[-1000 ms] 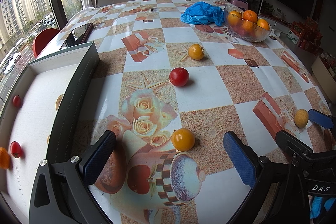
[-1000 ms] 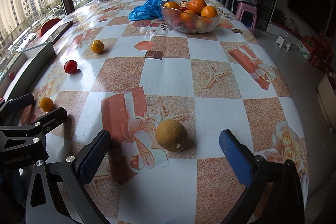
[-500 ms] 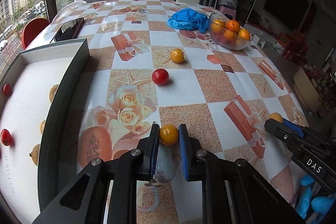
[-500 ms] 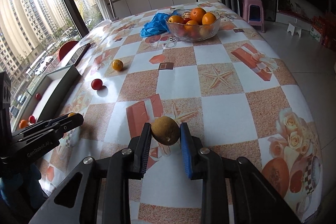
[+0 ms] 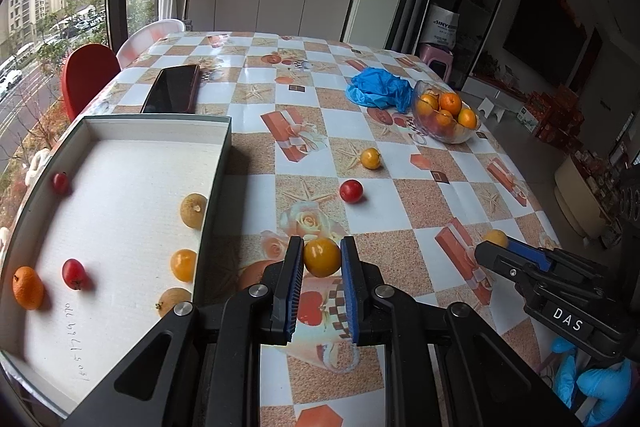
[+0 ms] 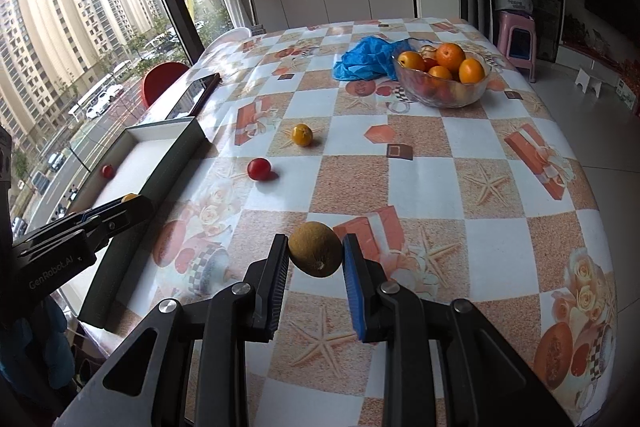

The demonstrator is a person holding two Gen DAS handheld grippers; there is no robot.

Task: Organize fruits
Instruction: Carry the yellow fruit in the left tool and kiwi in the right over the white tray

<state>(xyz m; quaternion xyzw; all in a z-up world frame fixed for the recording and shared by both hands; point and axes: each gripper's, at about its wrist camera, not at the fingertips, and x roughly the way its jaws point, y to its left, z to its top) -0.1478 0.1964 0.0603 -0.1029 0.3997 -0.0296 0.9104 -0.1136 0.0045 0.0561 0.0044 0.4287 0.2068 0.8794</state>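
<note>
My left gripper (image 5: 321, 259) is shut on a yellow-orange round fruit (image 5: 321, 257), lifted above the patterned tablecloth beside the box. My right gripper (image 6: 316, 254) is shut on a brown oval fruit (image 6: 315, 253), also held off the table. A shallow white-lined box (image 5: 120, 179) on the left holds several fruits, red, orange and brown. A red fruit (image 5: 351, 191) and a yellow one (image 5: 370, 158) lie loose on the table. The right gripper (image 5: 496, 247) shows at the right of the left wrist view; the left gripper (image 6: 128, 205) shows at the left of the right wrist view.
A glass bowl (image 6: 442, 95) of oranges stands at the far right of the table beside a crumpled blue bag (image 6: 366, 59). A dark phone (image 5: 172, 89) lies behind the box. A red chair (image 5: 90, 75) stands past the table's far left edge.
Both grippers went from wide open to shut, the left on the yellow-orange fruit, the right on the brown fruit. Both then rose from the table with their fruit.
</note>
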